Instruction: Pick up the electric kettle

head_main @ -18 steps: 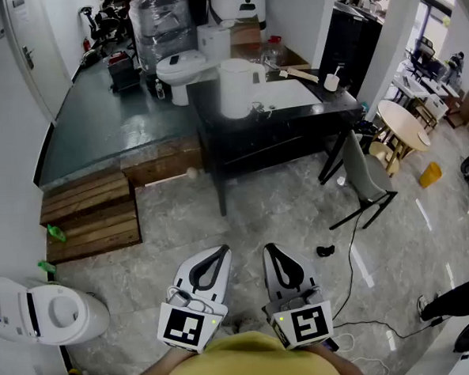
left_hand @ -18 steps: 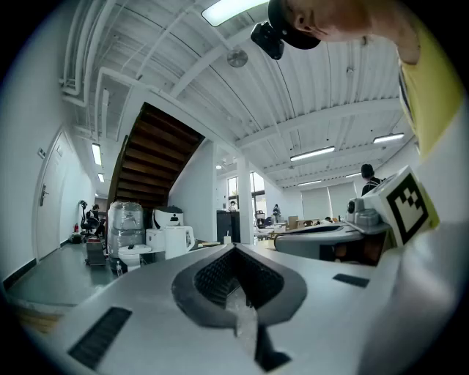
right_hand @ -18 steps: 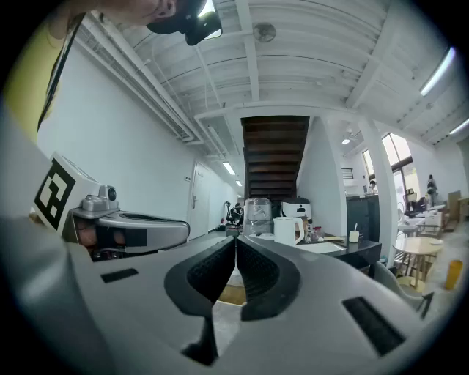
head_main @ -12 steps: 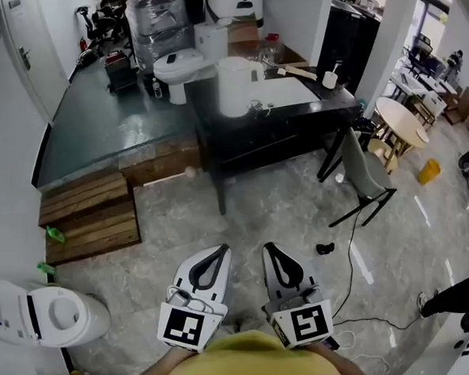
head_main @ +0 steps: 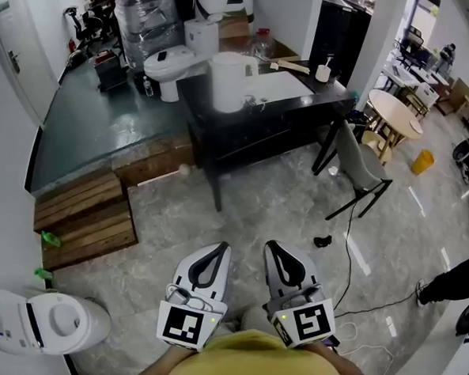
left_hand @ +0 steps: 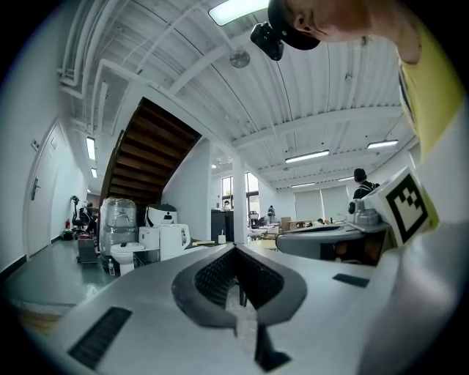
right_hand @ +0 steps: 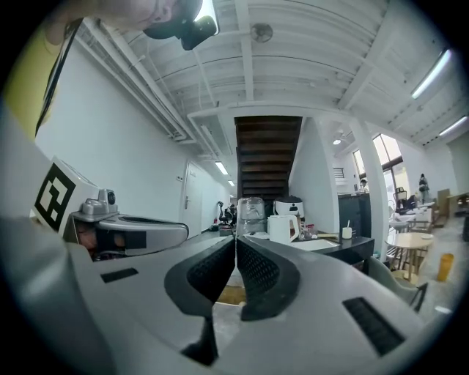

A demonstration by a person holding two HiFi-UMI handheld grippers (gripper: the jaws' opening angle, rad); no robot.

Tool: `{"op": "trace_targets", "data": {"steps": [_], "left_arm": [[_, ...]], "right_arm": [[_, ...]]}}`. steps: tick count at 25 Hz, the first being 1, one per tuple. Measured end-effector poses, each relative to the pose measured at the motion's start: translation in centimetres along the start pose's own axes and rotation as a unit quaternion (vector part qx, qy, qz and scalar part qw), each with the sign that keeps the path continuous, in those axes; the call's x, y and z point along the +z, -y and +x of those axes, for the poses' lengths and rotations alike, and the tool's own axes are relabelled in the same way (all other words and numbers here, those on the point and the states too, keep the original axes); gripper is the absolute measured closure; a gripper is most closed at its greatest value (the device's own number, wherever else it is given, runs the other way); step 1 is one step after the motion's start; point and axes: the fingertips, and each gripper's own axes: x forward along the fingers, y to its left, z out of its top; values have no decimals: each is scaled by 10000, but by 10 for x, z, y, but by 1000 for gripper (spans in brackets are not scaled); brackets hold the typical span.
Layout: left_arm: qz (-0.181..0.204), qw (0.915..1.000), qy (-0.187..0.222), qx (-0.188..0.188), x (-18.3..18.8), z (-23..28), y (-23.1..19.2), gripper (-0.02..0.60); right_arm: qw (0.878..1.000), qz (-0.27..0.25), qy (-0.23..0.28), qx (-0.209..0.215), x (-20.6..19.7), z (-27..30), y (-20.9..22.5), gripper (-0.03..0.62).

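Tongs clenched, nothing between the jaws: your left gripper (head_main: 220, 249) and right gripper (head_main: 270, 248) sit side by side against your yellow shirt (head_main: 237, 366), over the grey stone floor (head_main: 259, 197). Well beyond them, the white electric kettle (head_main: 228, 82) stands upright at the left end of the black table (head_main: 281, 108), near its front edge. A small white cup (head_main: 320, 73) sits at the right end.
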Motion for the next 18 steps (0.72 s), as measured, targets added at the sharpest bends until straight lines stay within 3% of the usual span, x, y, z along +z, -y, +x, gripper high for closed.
{"op": "trace_targets", "data": {"steps": [10,18], "left_arm": [[-74,9999,-87,-19,-9,12,-18,572],[-95,9999,-65,18,-20,73,-39,572]], "right_arm": [[9997,108,86,-225,-6,11,20,571],[9997,106,185,-119,-7,63,65,571]]}}
